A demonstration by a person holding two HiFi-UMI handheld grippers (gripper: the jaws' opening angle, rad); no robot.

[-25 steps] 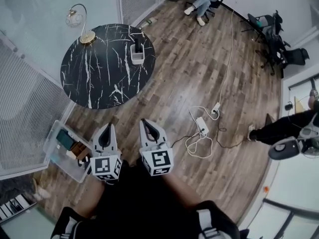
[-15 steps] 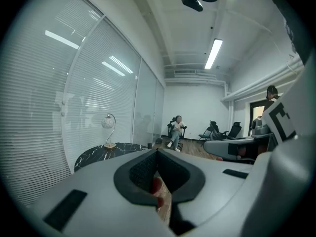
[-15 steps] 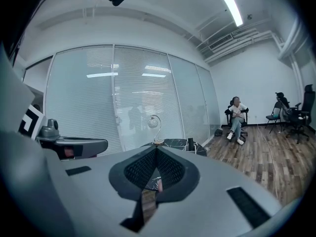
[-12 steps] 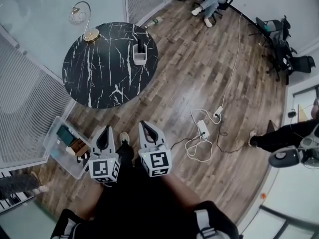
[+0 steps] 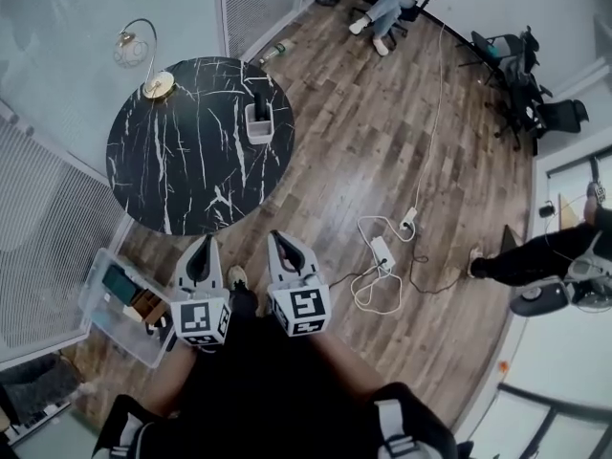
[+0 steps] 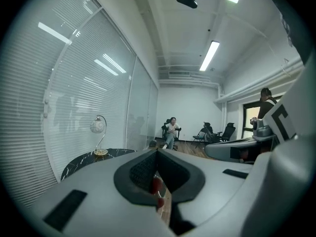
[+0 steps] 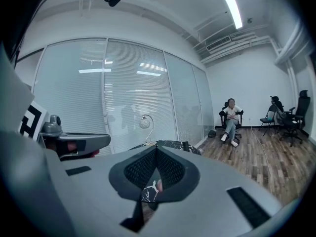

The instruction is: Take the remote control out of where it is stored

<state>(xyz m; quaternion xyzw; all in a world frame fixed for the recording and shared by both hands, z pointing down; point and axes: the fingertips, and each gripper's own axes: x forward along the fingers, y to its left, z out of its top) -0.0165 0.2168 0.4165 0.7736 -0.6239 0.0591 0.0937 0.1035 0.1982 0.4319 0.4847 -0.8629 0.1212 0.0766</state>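
Head view: the bench (image 5: 182, 170) lies nearer ahead of the left hand-held gripper (image 5: 205, 242) than a second ago (approach under way). It and the right hand-held gripper (image 5: 279, 238) are pressed together, empty, with the remote control (image 5: 259, 103) well ahead, unreached.

Left gripper (image 6: 157, 151) — jaws together — lamp (image 6: 97, 126) beyond

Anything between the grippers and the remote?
Nothing visible. Bare floor runs from the left gripper and right gripper to the round table; the remote stands in its white holder. The clear bin and the cables lie off to the sides.
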